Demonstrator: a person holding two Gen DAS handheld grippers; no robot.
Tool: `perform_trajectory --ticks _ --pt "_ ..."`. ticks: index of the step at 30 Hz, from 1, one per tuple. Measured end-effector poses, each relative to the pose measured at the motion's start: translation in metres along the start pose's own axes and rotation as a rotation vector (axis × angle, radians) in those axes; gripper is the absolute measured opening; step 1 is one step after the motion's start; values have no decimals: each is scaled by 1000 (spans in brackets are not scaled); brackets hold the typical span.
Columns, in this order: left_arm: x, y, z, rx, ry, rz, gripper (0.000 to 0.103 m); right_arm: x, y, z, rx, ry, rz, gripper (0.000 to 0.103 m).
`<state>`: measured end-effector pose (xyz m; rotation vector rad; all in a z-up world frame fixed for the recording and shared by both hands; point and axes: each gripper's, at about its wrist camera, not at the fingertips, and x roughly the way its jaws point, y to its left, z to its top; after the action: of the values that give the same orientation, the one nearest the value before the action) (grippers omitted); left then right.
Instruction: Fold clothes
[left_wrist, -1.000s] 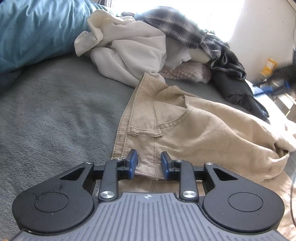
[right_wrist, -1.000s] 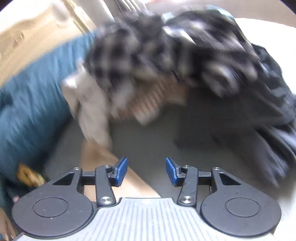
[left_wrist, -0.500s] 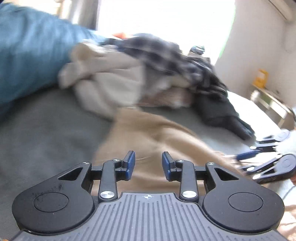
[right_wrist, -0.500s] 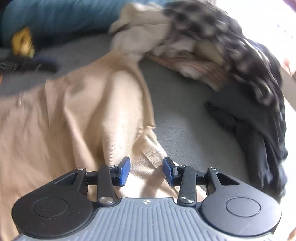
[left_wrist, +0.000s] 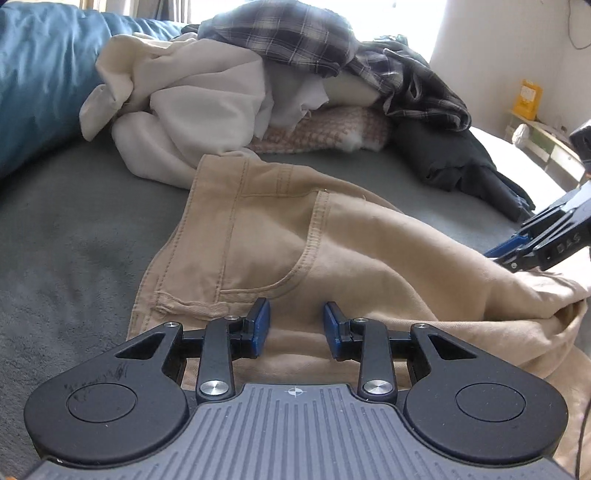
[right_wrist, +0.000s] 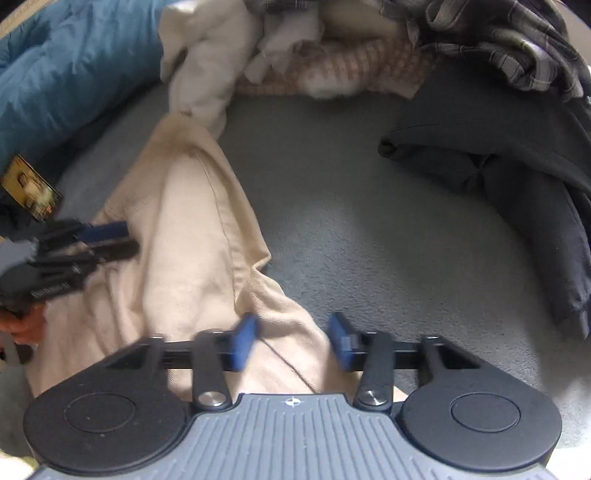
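Tan trousers lie spread on the grey blanket, waistband to the left. My left gripper hovers low over the hip pocket area, its jaws apart and pinching no cloth. My right gripper is down at the edge of a trouser leg. Its blue pads are blurred and closing, with a fold of tan cloth between them. Each gripper shows in the other's view: the right gripper at the far right, the left gripper at the left, held by a hand.
A pile of clothes sits at the back: a plaid shirt, a cream garment, a knitted piece and a dark garment. A blue duvet lies at the left. Bare grey blanket stretches between trousers and dark garment.
My right gripper swung from facing the pile down onto the trouser leg. My left gripper shifted along the waistband toward the pocket, and the right gripper came into its view.
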<state>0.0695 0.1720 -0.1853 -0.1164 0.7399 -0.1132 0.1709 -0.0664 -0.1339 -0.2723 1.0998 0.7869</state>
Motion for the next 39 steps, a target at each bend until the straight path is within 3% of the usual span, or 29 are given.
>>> perform_trajectory --ticks 1,5,13,16,18,20,22,26,27,28,29,31,33,38,39 --pt "0 0 0 -3 -6 7 32 -8 9 3 -50 -40 -48 2" --pt "1 3 2 -14 -14 21 32 -39 26 15 -188 -199 -199 1" --pt "3 1 4 12 -29 60 32 -37 11 37 -187 -308 -360 1" --pt "7 -1 2 23 -30 72 32 4 3 36 -227 -260 -429 1" --pt "10 -2 1 30 -34 76 32 40 -1 30 -277 -179 -477 1" --pt "10 -2 1 32 -35 78 32 57 1 25 -327 -173 -514 1" --pt "8 -1 1 24 -36 70 32 49 3 32 -330 -182 -514 2" --pt "-3 8 5 -14 -66 66 33 1 -8 55 -226 -287 -423 4" --pt "-6 10 6 -19 -77 68 33 -6 -11 64 -173 -300 -346 12" --pt "-7 13 7 -21 -85 74 34 -11 -14 74 -117 -310 -260 28" --pt "-7 15 8 -22 -89 89 34 -17 -17 83 -61 -319 -174 37" --pt "-3 20 10 -26 -78 130 34 -9 -9 102 -29 -304 -11 67" --pt "3 25 11 -37 -58 162 34 14 8 121 -58 -250 90 77" --pt "5 29 8 -44 -82 164 35 75 39 144 -133 -101 69 77" --pt "5 29 7 -41 -88 167 35 84 44 143 -145 -63 63 64"
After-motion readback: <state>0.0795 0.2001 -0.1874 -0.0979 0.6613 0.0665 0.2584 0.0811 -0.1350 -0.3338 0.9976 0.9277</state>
